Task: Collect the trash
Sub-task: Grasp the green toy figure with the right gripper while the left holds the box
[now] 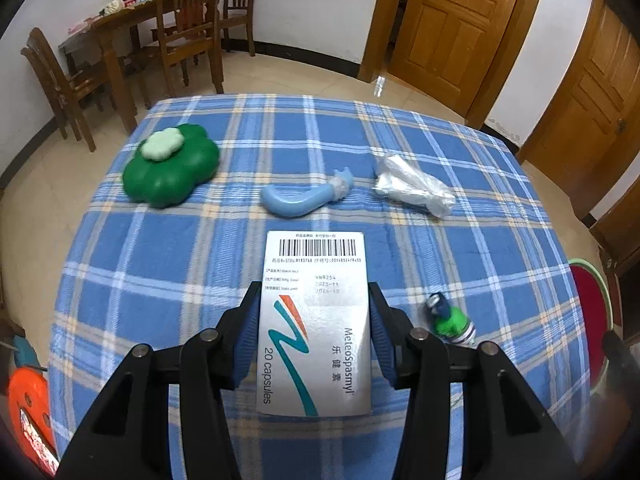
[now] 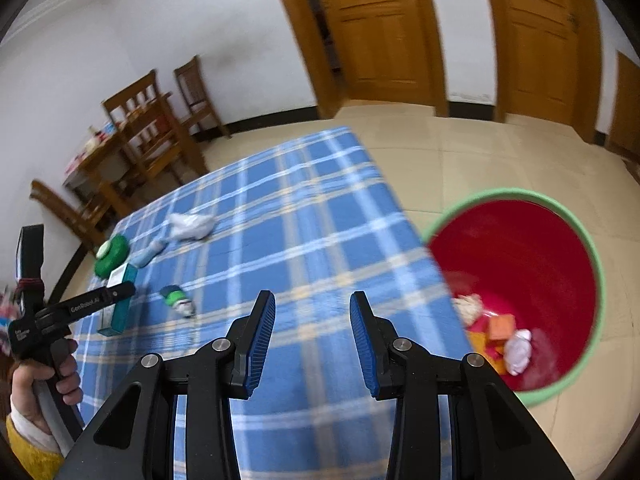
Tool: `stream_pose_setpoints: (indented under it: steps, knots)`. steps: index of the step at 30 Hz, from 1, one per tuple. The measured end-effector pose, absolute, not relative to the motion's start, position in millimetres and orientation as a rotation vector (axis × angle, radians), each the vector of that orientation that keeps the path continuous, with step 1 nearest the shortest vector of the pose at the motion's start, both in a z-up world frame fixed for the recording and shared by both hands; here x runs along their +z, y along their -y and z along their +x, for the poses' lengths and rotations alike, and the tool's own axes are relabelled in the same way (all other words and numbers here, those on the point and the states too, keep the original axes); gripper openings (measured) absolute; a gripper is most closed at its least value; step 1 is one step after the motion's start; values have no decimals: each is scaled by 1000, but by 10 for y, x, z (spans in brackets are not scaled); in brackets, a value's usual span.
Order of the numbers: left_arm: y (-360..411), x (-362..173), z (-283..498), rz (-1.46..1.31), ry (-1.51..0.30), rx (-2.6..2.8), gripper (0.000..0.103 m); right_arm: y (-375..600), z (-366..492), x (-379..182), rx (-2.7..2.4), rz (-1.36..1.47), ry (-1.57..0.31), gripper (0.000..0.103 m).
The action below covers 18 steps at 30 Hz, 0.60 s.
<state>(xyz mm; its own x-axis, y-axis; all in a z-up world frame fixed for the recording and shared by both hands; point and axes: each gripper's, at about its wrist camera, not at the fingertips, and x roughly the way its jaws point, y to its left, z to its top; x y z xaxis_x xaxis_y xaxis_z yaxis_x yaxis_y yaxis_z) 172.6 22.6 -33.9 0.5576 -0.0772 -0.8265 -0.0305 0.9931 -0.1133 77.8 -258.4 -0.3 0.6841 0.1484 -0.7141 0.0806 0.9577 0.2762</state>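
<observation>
- On the far left of the checked tablecloth we see a green clover-shaped box, with a bent blue tube to its right.
- Our left gripper is clamped on a white medicine box, its blue pads pressing both long sides, above the cloth.
- Right of the tube lies a crumpled clear wrapper; nearer us, a small green-and-white packet.
- Our right gripper hangs over the table's right edge, fingers spread with nothing between.
- Beside the table stands a red bin with a green rim, scraps at its bottom.
</observation>
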Motion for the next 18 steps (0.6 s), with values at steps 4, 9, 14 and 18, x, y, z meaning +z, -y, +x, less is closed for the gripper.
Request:
stream_pose_setpoints:
  steps: [4, 9, 14, 18]
  knots:
    - [-344, -342, 1650, -114, -973, 0, 50, 2336, 960, -59, 96, 277, -848, 40]
    - [-526, -380, 1612, -141, -981, 31, 50, 2041, 1148, -185, 168, 256, -893, 40]
    - [-662, -448, 1597, -171, -991, 50, 50, 1729, 1329, -285, 229, 207, -933, 40]
    - [-726, -495, 1591, -190, -997, 51, 50, 1543, 1411, -349, 262, 171, -950, 40]
